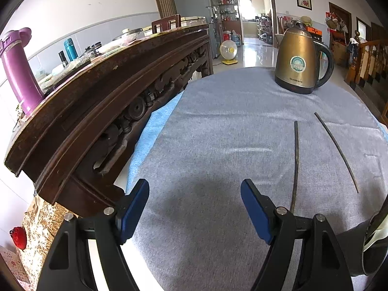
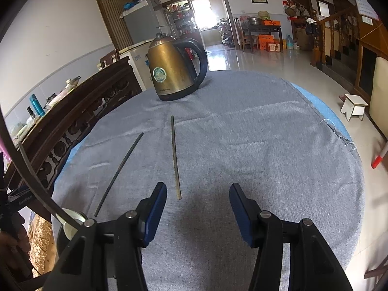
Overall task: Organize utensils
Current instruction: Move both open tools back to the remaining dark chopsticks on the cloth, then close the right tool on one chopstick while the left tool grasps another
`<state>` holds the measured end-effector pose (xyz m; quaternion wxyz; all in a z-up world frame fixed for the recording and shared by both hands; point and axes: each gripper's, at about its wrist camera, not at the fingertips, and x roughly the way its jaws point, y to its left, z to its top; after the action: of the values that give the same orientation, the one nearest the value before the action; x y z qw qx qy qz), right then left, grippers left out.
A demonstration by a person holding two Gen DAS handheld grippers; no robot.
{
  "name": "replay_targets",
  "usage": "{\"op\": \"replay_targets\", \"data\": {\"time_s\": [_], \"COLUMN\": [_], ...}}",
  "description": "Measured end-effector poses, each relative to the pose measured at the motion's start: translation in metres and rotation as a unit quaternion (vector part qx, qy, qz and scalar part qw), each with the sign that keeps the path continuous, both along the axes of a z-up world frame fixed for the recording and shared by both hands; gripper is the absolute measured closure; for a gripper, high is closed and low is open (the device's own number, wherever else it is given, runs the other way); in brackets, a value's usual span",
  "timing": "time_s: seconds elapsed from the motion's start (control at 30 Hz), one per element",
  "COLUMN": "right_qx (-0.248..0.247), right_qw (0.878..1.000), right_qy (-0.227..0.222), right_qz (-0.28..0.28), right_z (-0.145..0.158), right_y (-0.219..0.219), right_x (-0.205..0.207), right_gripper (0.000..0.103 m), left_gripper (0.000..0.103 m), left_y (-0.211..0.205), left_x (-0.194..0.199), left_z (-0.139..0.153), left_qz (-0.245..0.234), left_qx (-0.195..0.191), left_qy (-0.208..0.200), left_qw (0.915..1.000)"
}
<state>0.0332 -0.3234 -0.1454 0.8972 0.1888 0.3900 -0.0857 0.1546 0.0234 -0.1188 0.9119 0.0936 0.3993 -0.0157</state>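
Two chopsticks lie apart on the grey cloth (image 2: 242,145), between the grippers and the brass kettle (image 2: 173,70) — the darker chopstick (image 2: 118,173) kettle-left, the paler chopstick (image 2: 175,156) nearly in line with the kettle. The right gripper (image 2: 197,211) hangs over the cloth with jaws wide, empty, the paler chopstick's near end just beside its left finger. The left gripper (image 1: 195,209) is likewise spread wide, holding nothing — the carved wooden sideboard (image 1: 101,101) is off to its left.

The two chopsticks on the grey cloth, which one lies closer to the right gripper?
The paler chopstick, pointing toward the kettle; its near end stops just ahead of the right gripper. The darker chopstick lies further left.
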Motion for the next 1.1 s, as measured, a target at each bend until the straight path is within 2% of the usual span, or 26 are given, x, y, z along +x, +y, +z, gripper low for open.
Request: {"op": "replay_targets", "data": {"time_s": [0.27, 0.43, 0.57, 0.77, 0.93, 1.1], "right_qx": [0.005, 0.03, 0.052, 0.092, 0.101, 0.067], "right_qw": [1.0, 0.999, 0.997, 0.992, 0.989, 0.989], "right_qy": [0.016, 0.028, 0.038, 0.06, 0.07, 0.087], "right_qz": [0.0, 0.01, 0.037, 0.062, 0.079, 0.104], "right_z": [-0.016, -0.028, -0.039, -0.06, -0.072, -0.081], "right_y": [-0.005, -0.012, -0.015, -0.018, -0.01, 0.007], "right_x": [0.014, 0.04, 0.081, 0.156, 0.212, 0.259], "right_gripper": [0.045, 0.045, 0.045, 0.045, 0.056, 0.064], "left_gripper": [0.025, 0.025, 0.025, 0.025, 0.025, 0.043], "left_y": [-0.01, -0.025, -0.044, -0.09, -0.123, -0.144], "left_x": [0.025, 0.057, 0.084, 0.11, 0.13, 0.143], "left_z": [-0.015, -0.031, -0.042, -0.046, -0.053, -0.061], "left_qz": [-0.016, -0.048, -0.066, -0.102, -0.127, -0.152], "left_qx": [-0.013, -0.046, -0.068, -0.063, -0.062, -0.079], "left_qy": [0.024, 0.058, 0.081, 0.086, 0.1, 0.123], "left_qw": [0.9995, 0.9962, 0.9922, 0.9891, 0.9849, 0.9777]}}
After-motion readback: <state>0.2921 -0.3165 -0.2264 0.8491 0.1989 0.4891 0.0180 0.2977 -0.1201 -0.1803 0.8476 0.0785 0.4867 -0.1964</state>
